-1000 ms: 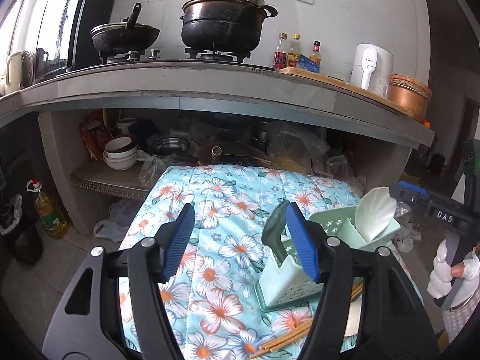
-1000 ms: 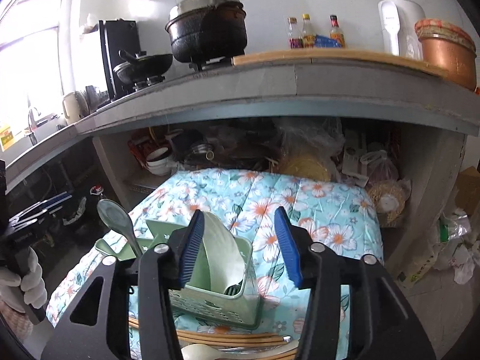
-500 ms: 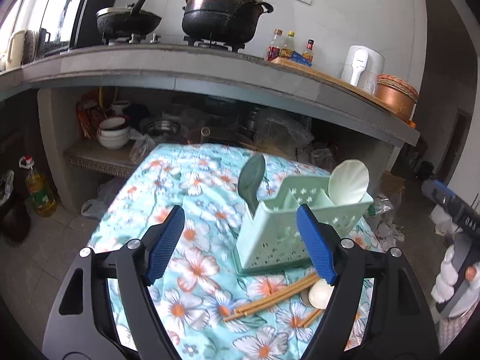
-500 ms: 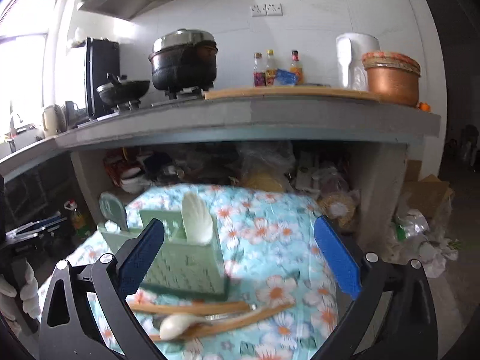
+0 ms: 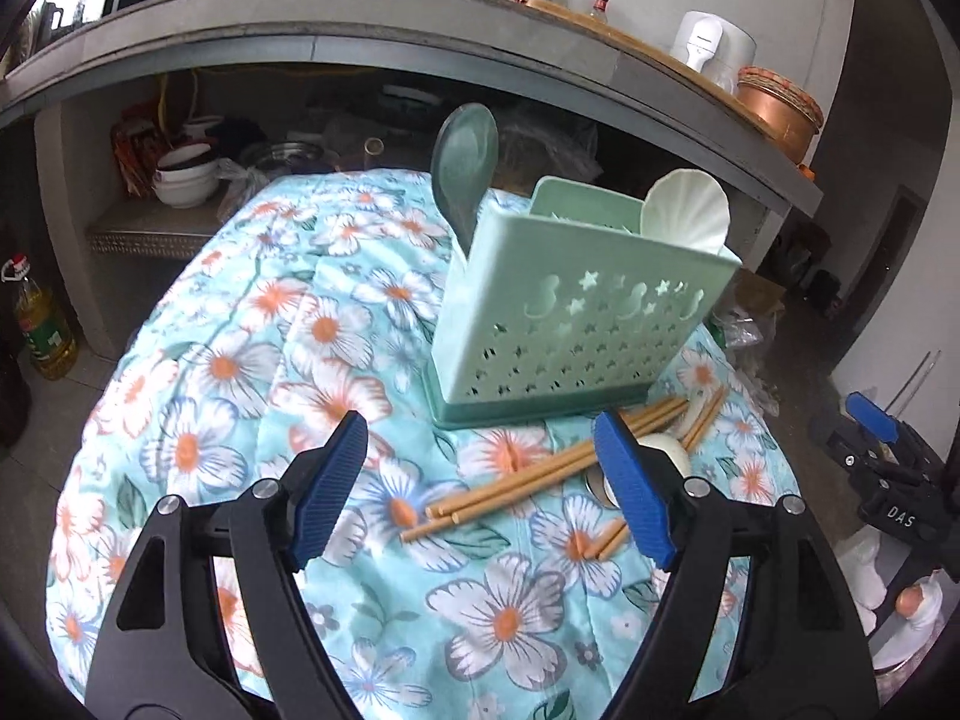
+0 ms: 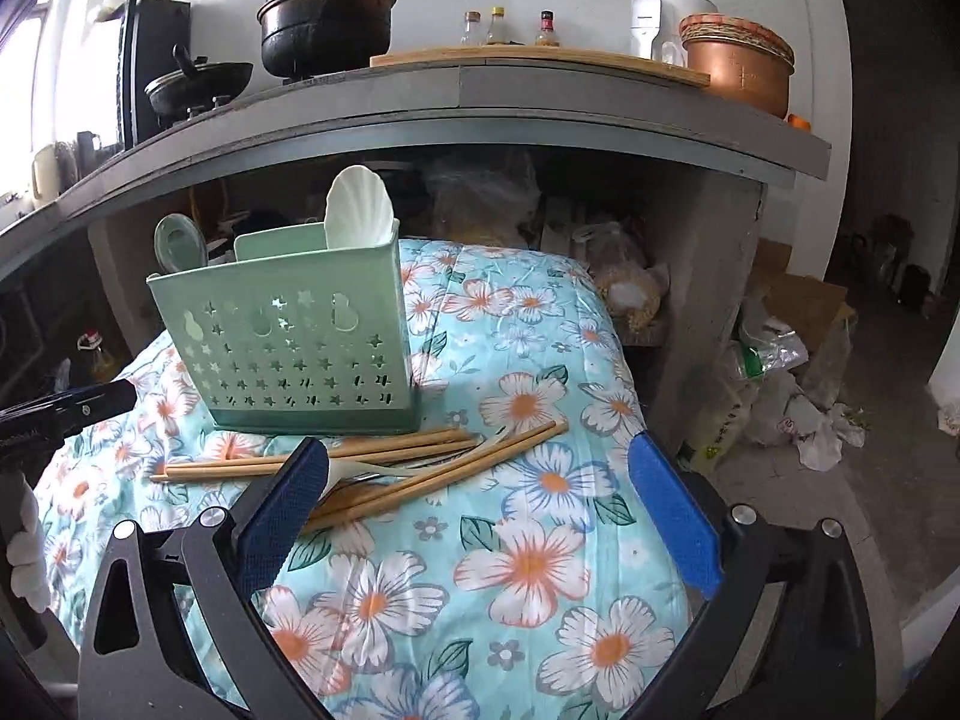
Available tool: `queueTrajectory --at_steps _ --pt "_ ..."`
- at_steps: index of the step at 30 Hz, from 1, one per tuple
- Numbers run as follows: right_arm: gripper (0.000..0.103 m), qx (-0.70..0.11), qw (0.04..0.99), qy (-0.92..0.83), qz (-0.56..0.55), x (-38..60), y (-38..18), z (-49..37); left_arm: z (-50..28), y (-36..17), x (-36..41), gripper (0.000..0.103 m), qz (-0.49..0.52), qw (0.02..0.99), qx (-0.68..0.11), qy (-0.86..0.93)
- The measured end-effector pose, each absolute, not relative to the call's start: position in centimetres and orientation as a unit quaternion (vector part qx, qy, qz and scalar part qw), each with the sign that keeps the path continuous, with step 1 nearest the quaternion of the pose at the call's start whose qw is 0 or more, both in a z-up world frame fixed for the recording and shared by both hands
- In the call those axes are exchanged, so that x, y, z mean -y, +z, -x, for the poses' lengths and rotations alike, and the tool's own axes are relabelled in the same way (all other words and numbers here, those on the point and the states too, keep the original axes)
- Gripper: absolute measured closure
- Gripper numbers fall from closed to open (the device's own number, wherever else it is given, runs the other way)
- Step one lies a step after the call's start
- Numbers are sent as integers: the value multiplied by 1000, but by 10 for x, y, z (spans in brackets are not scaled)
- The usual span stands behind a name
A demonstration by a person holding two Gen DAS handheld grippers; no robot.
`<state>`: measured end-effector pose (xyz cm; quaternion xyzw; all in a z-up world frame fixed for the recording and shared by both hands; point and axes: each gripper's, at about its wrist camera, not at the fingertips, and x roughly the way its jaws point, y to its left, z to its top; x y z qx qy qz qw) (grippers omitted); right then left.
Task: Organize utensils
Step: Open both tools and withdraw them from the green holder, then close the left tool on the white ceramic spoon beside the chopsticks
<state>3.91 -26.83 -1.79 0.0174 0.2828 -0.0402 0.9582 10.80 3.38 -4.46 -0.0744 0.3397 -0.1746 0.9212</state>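
The left gripper (image 5: 483, 489) has glossy black plastic arms with triangular cut-outs and round silver screws just behind its jaws, whose inner faces carry ribbed blue pads (image 5: 329, 489). The right gripper (image 6: 474, 516) is built alike, black with silver screws and textured blue pads (image 6: 672, 516); seen from the left wrist, its black body bears the white letters "DAS" behind the jaws. The hand (image 6: 27, 564) behind the left gripper's jaws wears a white glove.

Floral-clothed table (image 6: 540, 540) at frame centre, bearing green caddy (image 6: 288, 348) upper left, chopsticks (image 6: 384, 462) and white spoon (image 6: 360, 468) just before it.
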Motion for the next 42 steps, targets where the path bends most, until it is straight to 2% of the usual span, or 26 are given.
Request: queueTrajectory --at_steps 4,8,21,33,40,42 --pt "6 -261 964 -48 -7 266 -16 -37 -108 -51 -35 24 101 912 -346 -197" --pt "6 -279 958 -66 -2 266 -25 -41 -109 -57 -32 24 119 903 -353 -213" --pt "6 -327 941 -65 -56 285 -55 -45 -105 -58 4 24 34 905 -352 -237" --pt "6 -347 933 -59 -79 297 -68 -49 -90 -66 59 24 -115 898 -344 -250" --pt "6 -354 929 -59 -86 299 -73 -51 -88 -78 87 38 -179 883 -344 -266" --pt "6 -356 928 -59 -89 300 -75 -52 -88 -81 94 45 -191 877 -344 -275"
